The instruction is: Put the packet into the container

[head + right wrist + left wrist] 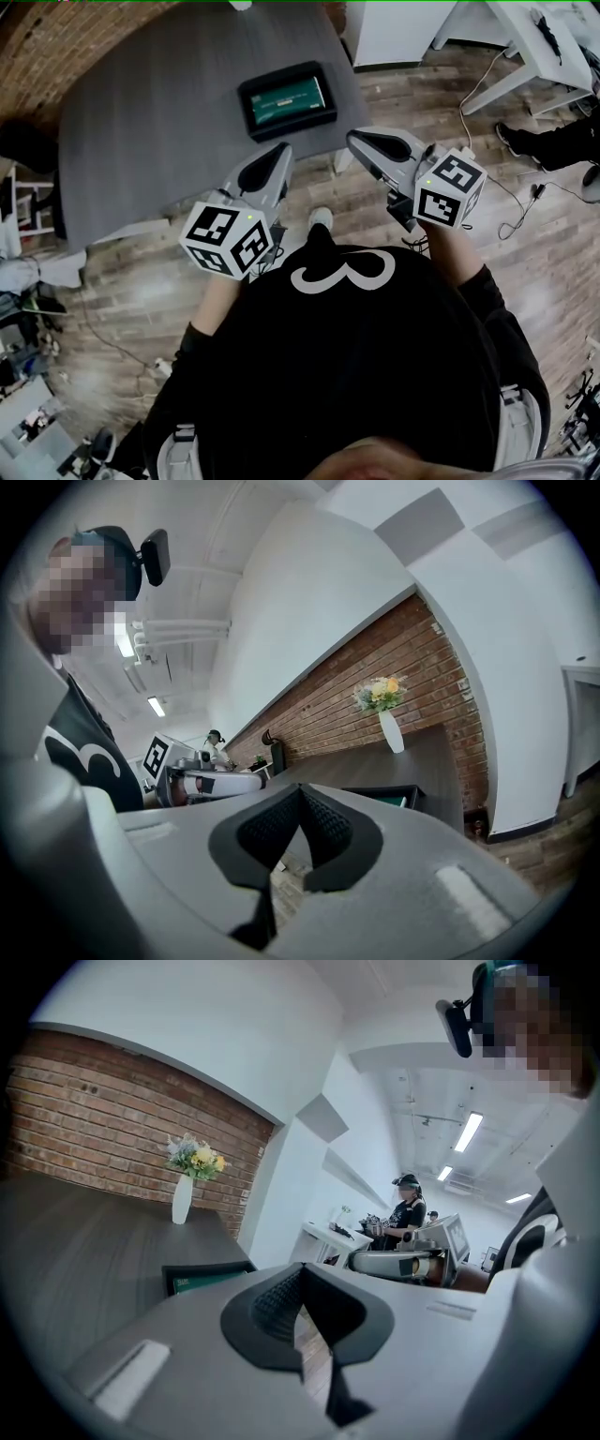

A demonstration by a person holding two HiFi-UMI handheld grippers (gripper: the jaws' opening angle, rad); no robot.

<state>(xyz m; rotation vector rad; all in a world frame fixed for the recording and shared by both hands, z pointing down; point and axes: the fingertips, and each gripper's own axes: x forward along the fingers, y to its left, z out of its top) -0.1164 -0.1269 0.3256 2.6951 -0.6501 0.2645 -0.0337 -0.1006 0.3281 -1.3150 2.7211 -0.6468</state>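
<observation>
Two tools hang just short of the worktop's [141, 112] near edge in the head view, my left tool [279, 155] and my right tool [364, 141]. The black container [246, 111] sits at 12 o'clock beyond them, and the green packet [287, 101] lies flat inside it, so I judge the job done. In the left gripper view my left tool's jaws are pressed together on nothing, with the container at 10 o'clock and a vase of flowers [183, 1199] farther off. In the right gripper view my right tool is likewise pressed together and empty, with the container at 2 o'clock. The container lies near the worktop's corner. If I reach in, a closed tip could shove it toward the edge or catch its rim and spill the packet.
</observation>
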